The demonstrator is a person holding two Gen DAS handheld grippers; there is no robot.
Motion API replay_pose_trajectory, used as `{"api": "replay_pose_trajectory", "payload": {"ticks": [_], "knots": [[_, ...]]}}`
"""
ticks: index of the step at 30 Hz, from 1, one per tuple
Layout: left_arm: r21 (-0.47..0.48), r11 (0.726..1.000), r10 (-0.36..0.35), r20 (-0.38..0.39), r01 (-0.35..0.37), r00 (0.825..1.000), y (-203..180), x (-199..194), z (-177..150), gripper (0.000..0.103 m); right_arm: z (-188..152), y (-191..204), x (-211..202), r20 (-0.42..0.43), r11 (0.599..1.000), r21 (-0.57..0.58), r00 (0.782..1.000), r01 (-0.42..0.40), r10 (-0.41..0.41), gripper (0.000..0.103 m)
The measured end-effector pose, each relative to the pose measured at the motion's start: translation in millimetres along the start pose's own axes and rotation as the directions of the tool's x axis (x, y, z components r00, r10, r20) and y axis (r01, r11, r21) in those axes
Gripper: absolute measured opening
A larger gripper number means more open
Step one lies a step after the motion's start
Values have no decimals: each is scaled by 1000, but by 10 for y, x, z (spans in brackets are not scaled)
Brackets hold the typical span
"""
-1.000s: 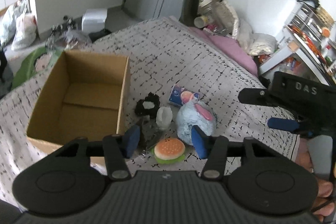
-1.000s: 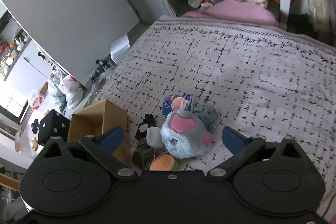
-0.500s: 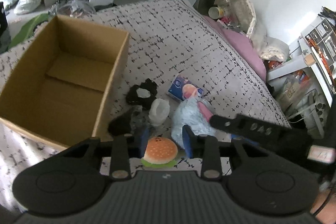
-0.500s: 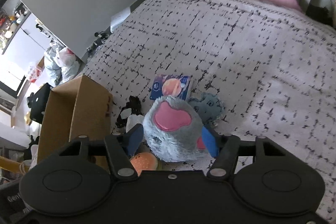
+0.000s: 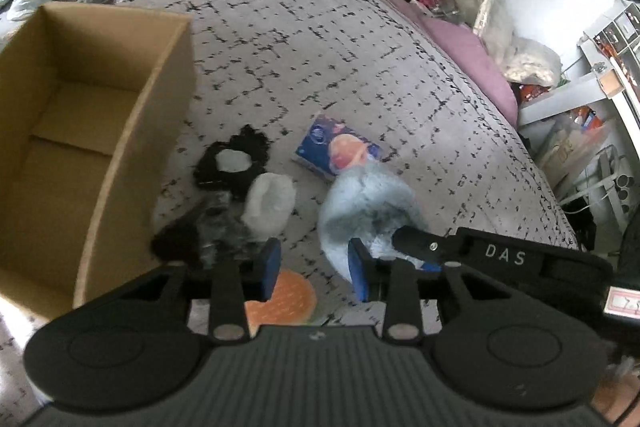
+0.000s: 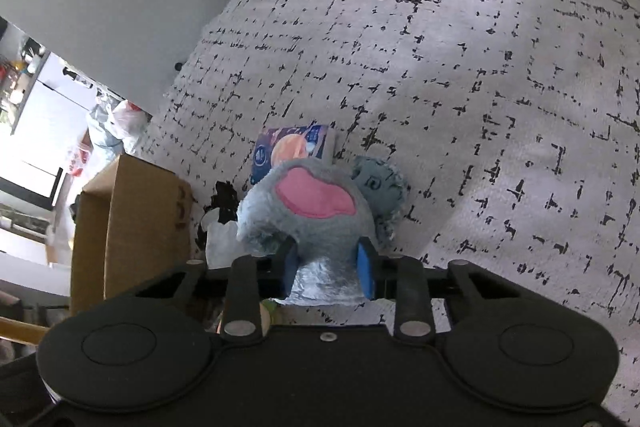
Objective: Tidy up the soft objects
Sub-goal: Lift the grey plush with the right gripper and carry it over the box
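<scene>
- Cardboard box [image 5: 96, 131]: it stands open at far left on the bedspread [image 5: 320, 39]; you can clip its near wall on the carry.
- Left gripper [image 5: 314, 269]: jaws half spread, pinching nothing, above the burger toy [image 5: 286, 301]; you may graze it.
- Right gripper [image 6: 330, 269]: jaws closing, pads pressing the grey plush [image 6: 308, 215]; the fur can slip out.

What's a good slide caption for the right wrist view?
Right gripper closing on a fluffy grey-blue plush toy with a pink patch on the patterned bedspread, beside an open cardboard box.
</scene>
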State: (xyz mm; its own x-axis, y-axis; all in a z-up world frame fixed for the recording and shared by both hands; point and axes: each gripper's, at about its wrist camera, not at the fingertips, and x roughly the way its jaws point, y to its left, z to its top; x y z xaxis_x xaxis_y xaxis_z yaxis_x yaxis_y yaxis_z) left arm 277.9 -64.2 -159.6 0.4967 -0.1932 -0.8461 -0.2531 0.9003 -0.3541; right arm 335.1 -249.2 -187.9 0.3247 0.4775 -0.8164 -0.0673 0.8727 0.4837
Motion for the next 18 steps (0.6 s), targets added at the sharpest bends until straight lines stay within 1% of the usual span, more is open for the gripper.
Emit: {"api": "replay_pose_trajectory", "payload": {"ticks": [2, 5, 6, 14, 17, 18], "knots": [[7, 1000, -5, -12, 5, 1000, -69, 64, 21, 38, 18, -58, 9, -5, 1000, 24, 1000, -18, 18, 30], [18, 1000, 5, -25, -5, 1000, -166, 153, 51, 39, 29, -126, 33, -8, 997, 66, 999, -38, 38, 29], [20, 1000, 5, -27, -5, 1000, -183, 182, 60, 39, 31, -141, 33, -8, 996, 77, 999, -42, 43, 28], [-12, 1000, 20, -28, -20, 999, -224, 359, 176, 39, 49, -289, 28, 0, 987, 149, 998, -68, 69, 25], [-57, 998, 1, -39, -3, 999, -189, 420, 199, 38, 42, -287, 39, 1, 986, 153, 997, -72, 73, 24], [-76, 997, -6, -46, 3, 999, -174, 447, 205, 35, 37, -278, 41, 1, 986, 149, 998, -70, 70, 24]]}}
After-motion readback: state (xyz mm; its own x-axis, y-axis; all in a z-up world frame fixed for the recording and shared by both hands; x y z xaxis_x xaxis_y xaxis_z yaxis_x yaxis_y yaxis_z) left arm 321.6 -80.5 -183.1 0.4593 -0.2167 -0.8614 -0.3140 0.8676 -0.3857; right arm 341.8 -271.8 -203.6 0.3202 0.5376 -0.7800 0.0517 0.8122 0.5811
